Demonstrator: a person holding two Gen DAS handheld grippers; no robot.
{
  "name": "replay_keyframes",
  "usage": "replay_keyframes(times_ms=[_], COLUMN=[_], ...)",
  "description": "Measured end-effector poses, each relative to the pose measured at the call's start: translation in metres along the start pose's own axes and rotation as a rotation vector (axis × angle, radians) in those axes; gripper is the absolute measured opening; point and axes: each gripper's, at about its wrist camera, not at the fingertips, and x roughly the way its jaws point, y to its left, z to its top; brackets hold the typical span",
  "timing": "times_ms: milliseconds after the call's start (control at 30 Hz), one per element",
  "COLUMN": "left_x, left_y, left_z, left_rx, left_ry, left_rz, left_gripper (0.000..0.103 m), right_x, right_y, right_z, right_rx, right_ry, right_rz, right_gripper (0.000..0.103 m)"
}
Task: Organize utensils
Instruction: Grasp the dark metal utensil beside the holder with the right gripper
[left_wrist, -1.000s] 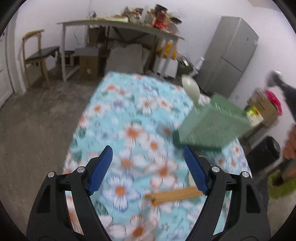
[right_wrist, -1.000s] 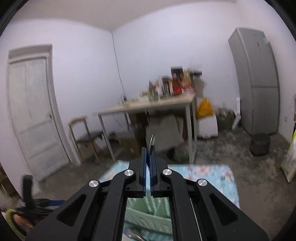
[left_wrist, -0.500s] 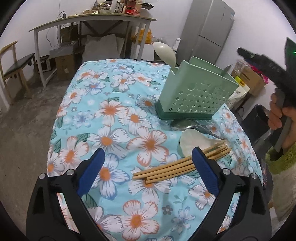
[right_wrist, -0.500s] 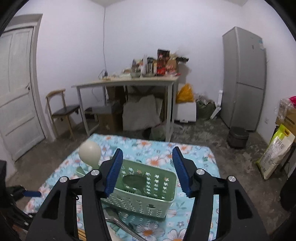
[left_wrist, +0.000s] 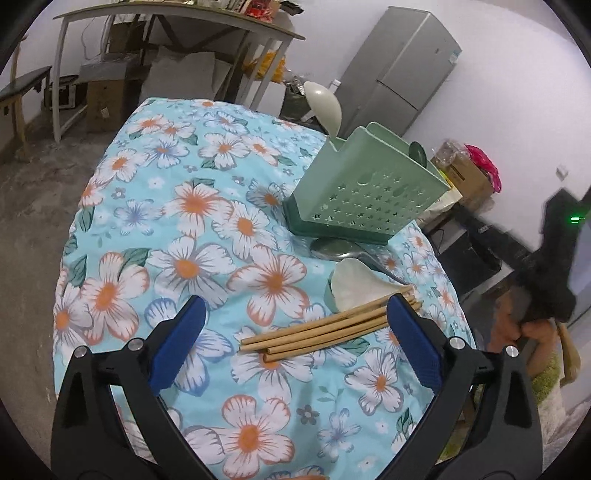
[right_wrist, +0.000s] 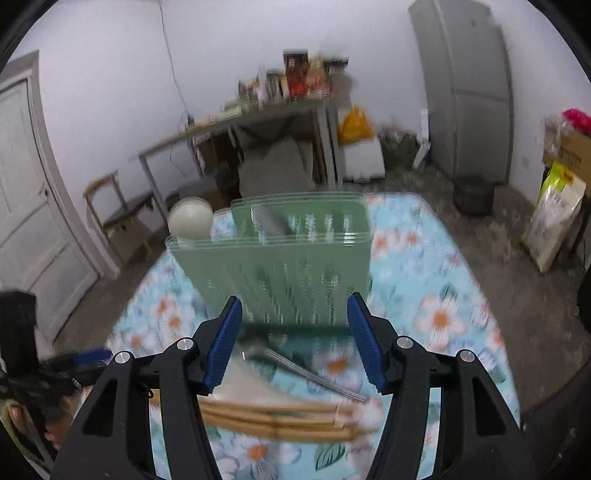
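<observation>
A green perforated utensil holder (left_wrist: 365, 192) stands on the floral tablecloth (left_wrist: 184, 206), with a pale ladle (left_wrist: 325, 105) upright in it. In front of it lie a metal spoon (left_wrist: 336, 251), a pale rice scoop (left_wrist: 354, 282) and several wooden chopsticks (left_wrist: 325, 332). My left gripper (left_wrist: 291, 336) is open and empty, hovering over the chopsticks. My right gripper (right_wrist: 295, 339) is open and empty, above the spoon (right_wrist: 303, 365) and chopsticks (right_wrist: 280, 415), facing the holder (right_wrist: 280, 266). The right wrist view is motion-blurred.
A cluttered side table (left_wrist: 177, 22), a grey fridge (left_wrist: 402, 70), a chair (right_wrist: 114, 210) and a door (right_wrist: 33, 206) stand around the room. Boxes and bags (left_wrist: 469, 173) sit right of the table. The right gripper's body (left_wrist: 554, 266) shows at the table's right edge.
My right gripper opened from shut and dropped toward the utensils in front of the holder. My left gripper moved nearer, over the chopsticks, still open.
</observation>
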Motion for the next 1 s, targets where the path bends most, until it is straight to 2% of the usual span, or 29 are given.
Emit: replay_keyframes(times_ms=[133, 367, 567, 667, 867, 1000], left_x=[-0.005, -0.011, -0.011, -0.009, -0.01, -0.01], left_y=[0.001, 0.007, 0.01, 0.012, 0.012, 0.011], left_z=[0.002, 0.001, -0.002, -0.001, 0.002, 0.0], left_rx=[0.033, 0.032, 0.032, 0.031, 0.036, 0.048], left_ry=[-0.015, -0.018, -0.008, -0.001, 0.0, 0.006], left_rz=[0.025, 0.04, 0.034, 0.03, 0.012, 0.014], left_gripper=[0.095, 0.095, 0.095, 0.095, 0.095, 0.095], right_x=[0.031, 0.08, 0.097, 0.101, 0.095, 0.093], right_y=[0.003, -0.002, 0.0, -0.001, -0.004, 0.008], right_z=[-0.013, -0.027, -0.032, -0.03, -0.037, -0.051], right_rx=[-0.07, -0.142, -0.184, -0.165, -0.157, -0.24], right_ry=[0.101, 0.234, 0.275, 0.288, 0.332, 0.339], right_rz=[-0.015, -0.029, -0.032, -0.016, 0.015, -0.019], right_gripper=[0.057, 0.039, 0.038, 0.038, 0.038, 0.038])
